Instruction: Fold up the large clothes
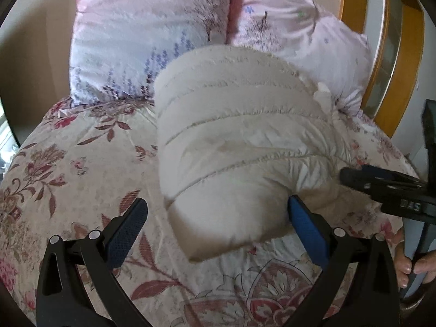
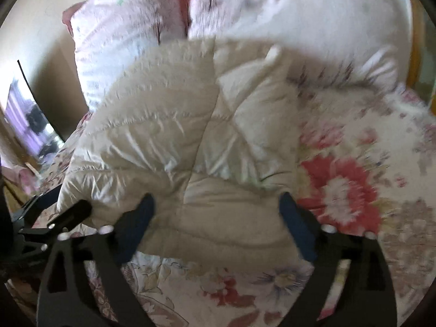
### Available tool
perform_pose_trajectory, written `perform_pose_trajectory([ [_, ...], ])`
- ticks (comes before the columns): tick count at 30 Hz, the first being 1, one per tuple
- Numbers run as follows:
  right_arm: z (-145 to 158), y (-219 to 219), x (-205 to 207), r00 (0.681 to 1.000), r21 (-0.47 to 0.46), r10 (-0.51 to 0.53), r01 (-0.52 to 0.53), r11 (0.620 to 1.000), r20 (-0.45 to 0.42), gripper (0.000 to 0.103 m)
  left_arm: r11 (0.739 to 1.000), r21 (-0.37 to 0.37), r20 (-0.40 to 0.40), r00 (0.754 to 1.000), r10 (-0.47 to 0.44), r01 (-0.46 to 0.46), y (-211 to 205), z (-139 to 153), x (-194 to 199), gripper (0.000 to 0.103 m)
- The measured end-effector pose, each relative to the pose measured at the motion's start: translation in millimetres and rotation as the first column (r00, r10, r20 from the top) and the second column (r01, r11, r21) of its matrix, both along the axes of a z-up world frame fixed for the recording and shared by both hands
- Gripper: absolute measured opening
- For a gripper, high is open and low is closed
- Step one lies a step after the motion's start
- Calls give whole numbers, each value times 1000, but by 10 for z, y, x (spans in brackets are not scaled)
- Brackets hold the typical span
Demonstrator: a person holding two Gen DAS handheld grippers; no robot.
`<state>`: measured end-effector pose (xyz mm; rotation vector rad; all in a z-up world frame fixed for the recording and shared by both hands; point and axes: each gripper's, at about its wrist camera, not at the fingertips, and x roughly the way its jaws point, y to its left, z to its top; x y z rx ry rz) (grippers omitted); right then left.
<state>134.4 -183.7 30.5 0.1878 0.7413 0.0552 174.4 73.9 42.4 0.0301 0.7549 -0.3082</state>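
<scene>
In the left wrist view, a floral bedspread (image 1: 68, 163) in cream with dark red leaves and blossoms fills the lower left and bottom of the frame. Above it, in the upper left, a pale pink pillow with lavender sprigs (image 1: 141, 41) stands propped up, and a second pillow of the same print (image 1: 299, 32) leans beside it toward the upper right. The cream quilted puffer jacket (image 1: 234, 147), folded into a thick bundle, lies on the bedspread at the centre of the frame, its far edge against the pillows. The left gripper (image 1: 218, 223) sits at the bottom with its jaws spread wide; the near end of the jacket lies between the blue pads, close against the right one and clear of the left. At the right edge the black right gripper (image 1: 381, 185) reaches toward the jacket's side, with the fingers of a hand (image 1: 408, 261) on its handle below, and a curved wooden headboard (image 1: 381, 54) rises in the upper right.

In the blurred right wrist view, the left gripper (image 2: 54, 223) shows at the lower left edge beside the jacket (image 2: 169, 136). The right gripper (image 2: 218, 218) is released, jaws wide apart, with the jacket's near fold between the pads; whether the pads touch it cannot be told. The bedspread (image 2: 354, 177) spreads to the right.
</scene>
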Motion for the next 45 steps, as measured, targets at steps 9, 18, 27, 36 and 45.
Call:
perform_pose_trajectory([
  [9,188,-131,-516,993,-3,-113,113,994,41,101,998,-18,-6,998,54,-55,242,44,-393,102],
  [18,-198,210,-648,990,-91,-52,40,995,-129,101,993,91,-55,995,84,-78,171,-17,-608,102],
  [27,-283,227,-660,984,-114,-60,41,993,-169,101,992,108,-109,991,83,-71,114,-107,-596,102],
  [36,-316,252,-647,982,-113,-49,29,993,-182,101,990,113,-131,986,99,-84,132,-161,-541,102],
  [45,-333,260,-629,981,-111,-45,24,994,-188,101,989,120,-132,986,100,-85,132,-180,-542,102],
])
